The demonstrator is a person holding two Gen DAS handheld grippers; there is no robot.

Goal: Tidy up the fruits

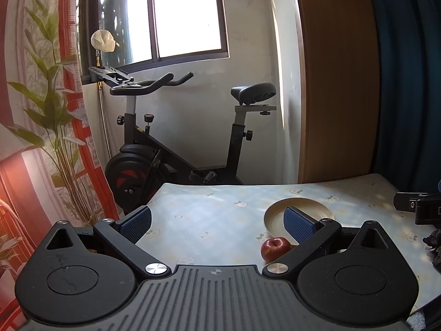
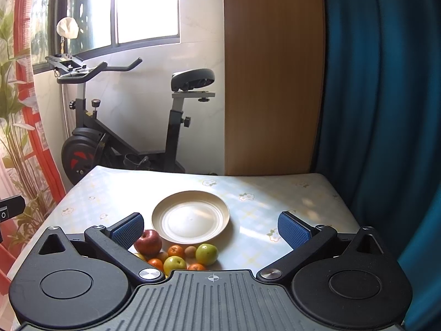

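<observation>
Fruit sits in a loose cluster on the near part of the table point(image 2: 275, 190), just in front of an empty cream plate point(image 2: 190, 216). From the right wrist view, a red apple point(image 2: 148, 242) lies at the left of the group, close against the plate's near-left rim. Beside it are two green apples point(image 2: 206, 253) point(image 2: 174, 265), three small oranges point(image 2: 176, 251) point(image 2: 155, 263) point(image 2: 196, 267) and a small brown fruit point(image 2: 190, 250); more fruit is partly hidden behind the claw body. The table wears a pale floral cloth. Beyond its far edge stands a black exercise bike point(image 2: 121, 138) under a window point(image 2: 118, 8), with a wooden panel point(image 2: 273, 77) and a blue curtain point(image 2: 386, 96) to the right, and a leafy plant point(image 1: 52, 115) against a red-patterned curtain to the left. Nothing lies between the fruit and the plate.

The right claw point(image 2: 210, 229) hovers low over the near table edge, level, looking across the fruit toward the plate, its blue-padded fingers point(image 2: 293, 233) spread wide and empty; its left finger overlaps the red apple in view. The left claw point(image 1: 217, 224) hangs further left, also level, spread wide and holding nothing. From it, only the red apple point(image 1: 275, 248) and part of the plate point(image 1: 275, 215) show, behind its right finger. A black device point(image 1: 419, 207) shows at the right edge of that view.
</observation>
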